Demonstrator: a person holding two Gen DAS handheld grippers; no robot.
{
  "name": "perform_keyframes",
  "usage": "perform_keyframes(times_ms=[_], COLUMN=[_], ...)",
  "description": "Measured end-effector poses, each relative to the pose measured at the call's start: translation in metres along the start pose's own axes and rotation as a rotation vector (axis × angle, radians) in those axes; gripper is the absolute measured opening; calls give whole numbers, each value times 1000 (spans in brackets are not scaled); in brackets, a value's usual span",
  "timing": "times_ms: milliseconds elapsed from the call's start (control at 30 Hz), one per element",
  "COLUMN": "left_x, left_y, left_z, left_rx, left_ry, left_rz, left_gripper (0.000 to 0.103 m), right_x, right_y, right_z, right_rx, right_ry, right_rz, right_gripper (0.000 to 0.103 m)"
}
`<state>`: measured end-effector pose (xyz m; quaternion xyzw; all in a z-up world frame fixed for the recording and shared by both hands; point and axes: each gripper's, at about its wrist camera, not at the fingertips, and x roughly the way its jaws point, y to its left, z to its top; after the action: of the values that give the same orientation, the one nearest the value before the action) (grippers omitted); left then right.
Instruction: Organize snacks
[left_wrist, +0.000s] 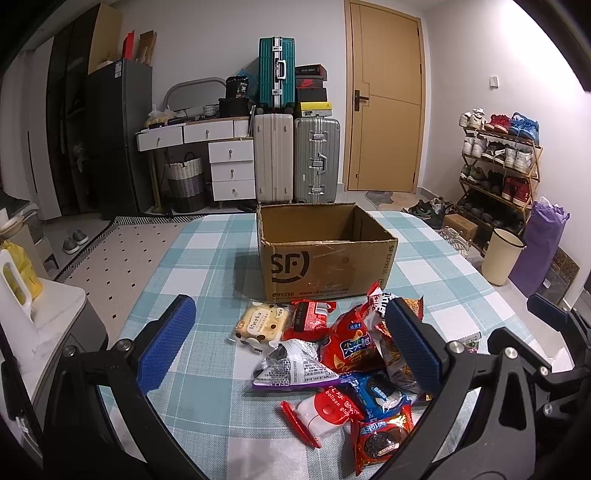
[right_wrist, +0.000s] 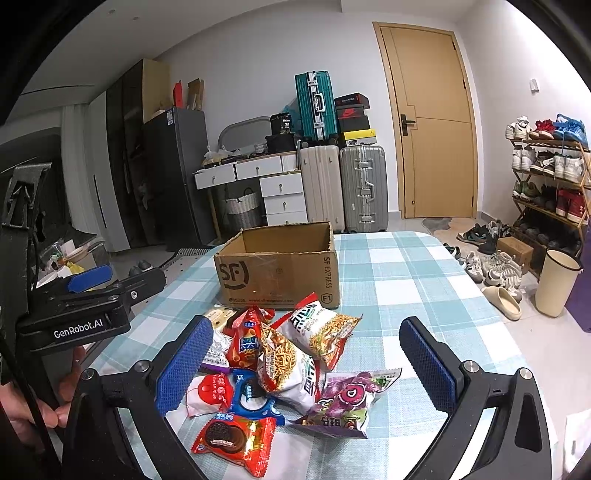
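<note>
A pile of snack packets (left_wrist: 340, 354) lies on the checked tablecloth in front of an open cardboard SF box (left_wrist: 325, 251). The pile holds red packets, a blue cookie pack (left_wrist: 376, 395) and a yellow cake pack (left_wrist: 262, 321). In the right wrist view the pile (right_wrist: 288, 365) shows noodle snack bags (right_wrist: 325, 332), a purple bag (right_wrist: 347, 402) and a red cookie pack (right_wrist: 232, 439), with the box (right_wrist: 277, 266) behind. My left gripper (left_wrist: 291, 343) is open and empty over the pile. My right gripper (right_wrist: 306, 369) is open and empty above the pile.
The table (left_wrist: 207, 236) has a blue-white checked cloth. Behind it stand suitcases (left_wrist: 295, 158), white drawers (left_wrist: 231, 166), a door (left_wrist: 384, 96) and a shoe rack (left_wrist: 498, 166). A cream bin (left_wrist: 500, 254) stands on the floor at right. The left gripper's body (right_wrist: 85, 306) shows at left in the right wrist view.
</note>
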<state>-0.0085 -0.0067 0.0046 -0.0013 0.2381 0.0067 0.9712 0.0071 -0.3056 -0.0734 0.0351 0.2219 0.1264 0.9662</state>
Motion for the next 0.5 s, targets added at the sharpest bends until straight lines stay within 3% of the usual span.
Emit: perform_keyframes(times_ms=[500], left_x=[4], left_y=[1], left_z=[-1], left_rx=[-9], left_ry=[12], left_rz=[-8], left_gripper=[103], right_x=[7], right_y=[-13], right_z=[-9], right_rx=[11], right_ry=[39], right_rz=[-22], right_gripper=[103])
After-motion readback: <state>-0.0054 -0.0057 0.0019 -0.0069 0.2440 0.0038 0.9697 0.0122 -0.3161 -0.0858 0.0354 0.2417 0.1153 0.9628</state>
